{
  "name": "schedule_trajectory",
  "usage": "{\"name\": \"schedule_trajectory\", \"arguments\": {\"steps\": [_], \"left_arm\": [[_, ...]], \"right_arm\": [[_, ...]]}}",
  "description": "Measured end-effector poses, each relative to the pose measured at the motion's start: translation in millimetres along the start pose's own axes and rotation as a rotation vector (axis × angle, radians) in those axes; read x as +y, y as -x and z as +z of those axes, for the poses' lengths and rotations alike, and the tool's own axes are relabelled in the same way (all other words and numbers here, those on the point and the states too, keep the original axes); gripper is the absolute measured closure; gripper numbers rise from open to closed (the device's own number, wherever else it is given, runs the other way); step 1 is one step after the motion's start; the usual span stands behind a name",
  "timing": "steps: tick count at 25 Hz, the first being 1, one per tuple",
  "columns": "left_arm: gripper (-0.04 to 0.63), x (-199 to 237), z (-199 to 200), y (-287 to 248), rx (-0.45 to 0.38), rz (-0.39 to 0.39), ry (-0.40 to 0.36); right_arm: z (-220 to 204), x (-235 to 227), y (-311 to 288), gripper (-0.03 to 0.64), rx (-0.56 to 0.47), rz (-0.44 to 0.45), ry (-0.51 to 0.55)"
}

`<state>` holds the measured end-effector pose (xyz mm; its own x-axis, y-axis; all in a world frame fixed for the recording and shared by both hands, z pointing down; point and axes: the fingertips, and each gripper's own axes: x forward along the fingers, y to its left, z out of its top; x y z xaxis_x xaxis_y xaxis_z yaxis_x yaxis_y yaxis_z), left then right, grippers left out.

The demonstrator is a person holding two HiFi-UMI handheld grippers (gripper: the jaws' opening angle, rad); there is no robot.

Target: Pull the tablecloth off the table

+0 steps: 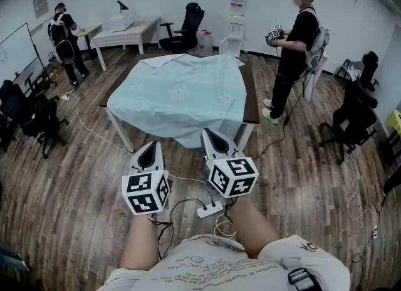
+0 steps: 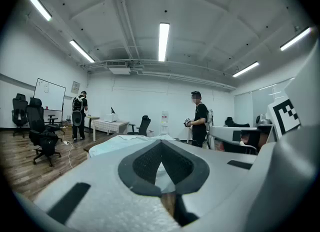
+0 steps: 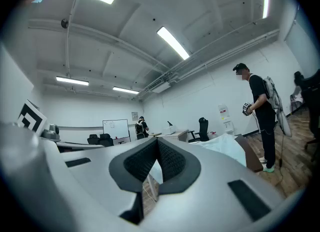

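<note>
**Two empty grippers held short of the covered table**

Wood-plank floor fills the room. At its middle stands the table, and the pale blue tablecloth with faint flower prints lies spread over it. The cloth is rumpled at the far edge and hangs off the near corner.

One person stands just beside the table's right side with a marker-cube gripper in hand. Another person with a backpack stands at the back left, near a second table under a checked cloth. Black office chairs ring the room, and a whiteboard leans at the left wall. A water dispenser stands against the far wall.

On the floor between the wearer and the table lie a white power strip and loose cables.

The left gripper and the right gripper sit side by side, apart from the cloth's hanging corner, both with jaws clenched together on nothing.

Only the black-and-white square markers on the cubes can be made out; the shirt print is too small to read.
</note>
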<state>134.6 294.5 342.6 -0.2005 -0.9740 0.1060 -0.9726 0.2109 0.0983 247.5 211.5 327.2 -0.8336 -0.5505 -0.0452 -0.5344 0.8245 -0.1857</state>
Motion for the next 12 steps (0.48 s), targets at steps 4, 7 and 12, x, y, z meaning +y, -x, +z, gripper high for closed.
{"name": "schedule_trajectory", "arguments": {"steps": [4,7,12], "left_arm": [[0.581,0,-2,-5,0.004,-0.009,-0.005],[0.581,6,-4,-8,0.004,-0.014,-0.004],[0.581,22,-10,-12,0.015,-0.019,-0.002]], "right_arm": [[-4,-2,-5,0.604,0.008,-0.005,0.0],[-9,0,-10,0.604,0.012,-0.005,0.007],[-13,3,-18,0.603,0.003,-0.043,0.065]]}}
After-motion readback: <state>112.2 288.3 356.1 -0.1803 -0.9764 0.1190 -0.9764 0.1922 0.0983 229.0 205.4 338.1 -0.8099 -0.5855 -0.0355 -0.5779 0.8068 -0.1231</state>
